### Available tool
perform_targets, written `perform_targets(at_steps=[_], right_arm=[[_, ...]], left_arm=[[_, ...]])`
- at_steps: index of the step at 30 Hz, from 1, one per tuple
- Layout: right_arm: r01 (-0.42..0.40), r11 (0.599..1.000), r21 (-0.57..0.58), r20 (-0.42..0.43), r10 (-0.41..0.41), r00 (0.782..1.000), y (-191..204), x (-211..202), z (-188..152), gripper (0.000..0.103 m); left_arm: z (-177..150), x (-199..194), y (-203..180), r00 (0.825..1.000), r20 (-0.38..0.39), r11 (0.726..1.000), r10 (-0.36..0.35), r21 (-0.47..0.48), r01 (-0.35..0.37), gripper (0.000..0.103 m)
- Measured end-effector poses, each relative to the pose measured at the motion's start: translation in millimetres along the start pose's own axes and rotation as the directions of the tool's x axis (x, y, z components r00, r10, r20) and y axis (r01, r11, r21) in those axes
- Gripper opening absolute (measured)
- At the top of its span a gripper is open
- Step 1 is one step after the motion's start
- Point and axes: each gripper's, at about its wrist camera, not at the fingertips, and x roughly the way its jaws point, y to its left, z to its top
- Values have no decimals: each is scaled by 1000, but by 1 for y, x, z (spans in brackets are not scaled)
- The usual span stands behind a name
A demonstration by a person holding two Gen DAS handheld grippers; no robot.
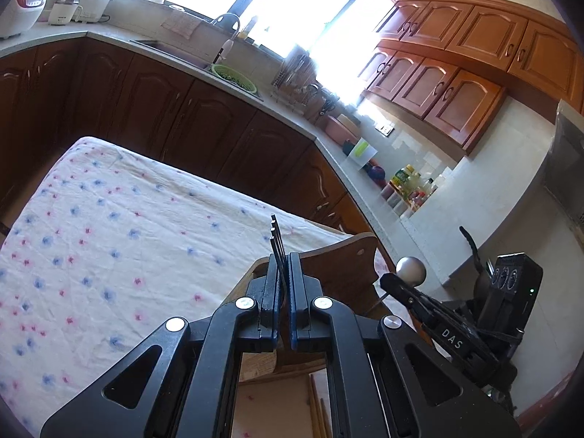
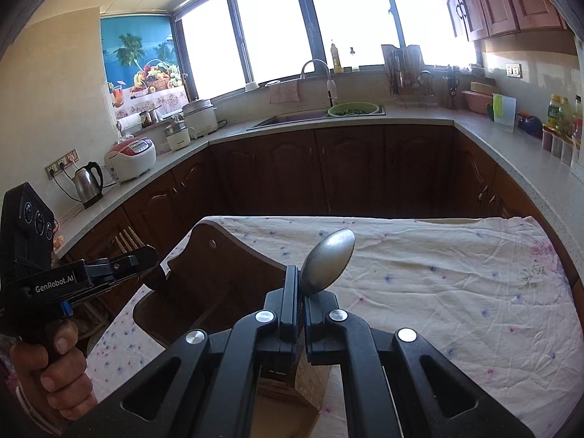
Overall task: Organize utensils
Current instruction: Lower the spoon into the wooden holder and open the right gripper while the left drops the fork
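fork in my left gripper, spoon in my right gripper.
both clenched: fork tines and spoon bowl stick up above the wooden cutting board on the floral tablecloth.

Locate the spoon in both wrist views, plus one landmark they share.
Left wrist view: spoon at right of centre, low, its bowl poking out of the right claw seen from the side.
Right wrist view: spoon at centre, bowl rising up-right from between the shut fingers of the view's own claw.
Shared landmark: green colander by the sink, upper middle in both.
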Motion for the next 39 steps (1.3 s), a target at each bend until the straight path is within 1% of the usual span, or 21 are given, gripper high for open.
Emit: perform_targets(at_steps=[4,6,10,12,13,15,16,17,18,19,21,22,23,24,25,26,27,28,30,34,39], right_arm=[[-8,1000,3,-19,8,1000,-5,5,-4,2],[-16,1000,8,-10,16,1000,-6,3,-5,2],[-31,999,44,-15,31,999,-8,4,-1,3],[-38,997,65,-17,39,999,-11,4,0,6],[-37,997,73,-21,39,999,-12,4,1,9],[-44,994,96,-22,46,999,-16,2,3,14],[-51,993,110,-17,53,998,-18,-1,3,27],[-53,991,121,-8,54,998,-21,-4,3,41],[-54,990,131,6,53,999,-23,-9,3,47],[-48,989,142,21,46,999,-25,-14,3,50],[-45,985,166,43,38,998,-29,-25,3,50],[-48,982,181,54,39,998,-31,-30,2,54],[-49,980,195,64,37,997,-33,-36,2,64],[-51,977,205,78,36,996,-35,-42,0,71],[-54,976,212,93,35,995,-36,-48,-2,86],[-56,975,216,108,33,994,-36,-54,-5,99],[-56,974,219,120,30,992,-36,-60,-8,103],[-55,974,220,130,27,991,-35,-66,-10,103],[-51,975,216,128,23,992,-32,-78,-17,103],[-49,976,210,135,21,991,-28,-106,-37,103],[-26,976,218,150,-7,989,-26,-145,-71,103]], left_arm=[[0,0,-3,1000,3,1000,5,16,-5,3],[1,0,-3,1000,-1,1000,3,15,-3,3],[3,0,-5,1000,-8,1000,6,11,-5,3],[5,0,-6,1000,-14,1000,11,7,-11,3],[5,-1,-6,1000,-16,1000,15,1,-15,4],[6,-3,-6,1000,-19,1000,14,-16,-14,8],[7,-6,-5,1000,-17,1000,12,-23,-13,10],[7,-8,-4,1000,-13,999,12,-29,-13,15],[7,-12,-4,1000,-8,999,15,-35,-15,22],[7,-15,-4,1000,-1,999,16,-40,-16,26],[6,-24,-4,1000,11,998,24,-52,-23,44],[5,-29,-4,999,18,998,29,-60,-28,48],[3,-35,-4,999,28,997,32,-68,-30,55],[1,-41,-3,999,36,997,35,-75,-32,62],[-2,-46,-1,998,42,996,41,-86,-37,67],[-5,-53,0,997,49,994,53,-100,-47,80],[-9,-59,1,996,59,992,66,-114,-59,86],[-13,-66,2,995,72,990,74,-124,-64,88],[-22,-78,4,992,76,987,97,-137,-86,95],[-43,-102,6,989,93,984,114,-151,-100,95],[-74,-123,-3,986,85,984,144,-116,-134,95]])
